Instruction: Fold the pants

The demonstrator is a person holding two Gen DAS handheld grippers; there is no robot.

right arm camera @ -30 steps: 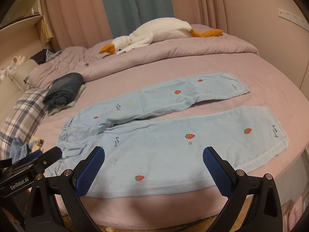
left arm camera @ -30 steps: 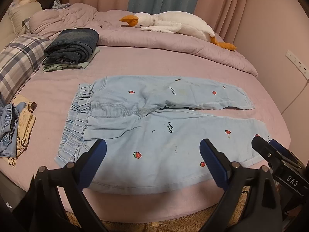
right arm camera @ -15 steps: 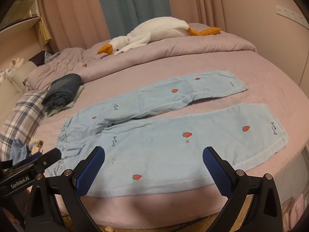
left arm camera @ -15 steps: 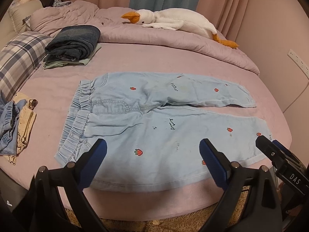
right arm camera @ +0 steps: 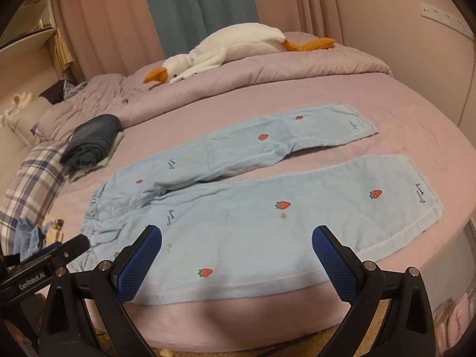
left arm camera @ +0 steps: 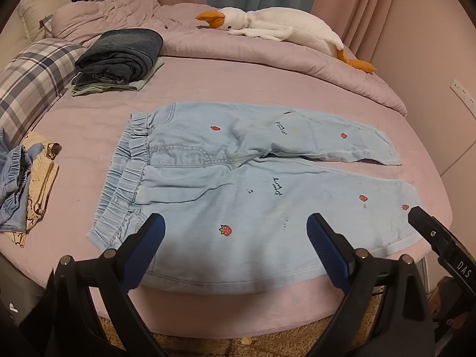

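Observation:
Light blue pants [left arm camera: 238,178] with red strawberries lie spread flat on the pink bed, waistband to the left, both legs stretched to the right with a gap between them. They also show in the right wrist view [right arm camera: 253,196]. My left gripper [left arm camera: 235,244] is open and empty above the near edge of the pants, toward the waistband side. My right gripper [right arm camera: 238,250] is open and empty above the near leg. The right gripper's tip shows at the right edge of the left wrist view [left arm camera: 437,238].
A folded stack of dark clothes [left arm camera: 119,56] sits at the back left beside a plaid pillow [left arm camera: 32,83]. Crumpled clothes [left arm camera: 23,178] lie at the left edge. A white plush goose [left arm camera: 279,29] rests on the rumpled duvet [left arm camera: 267,56] at the back.
Both views have shifted slightly: the pants sit a little higher and farther in the frames, so both grippers have drawn back or tilted a bit. Both stay open.

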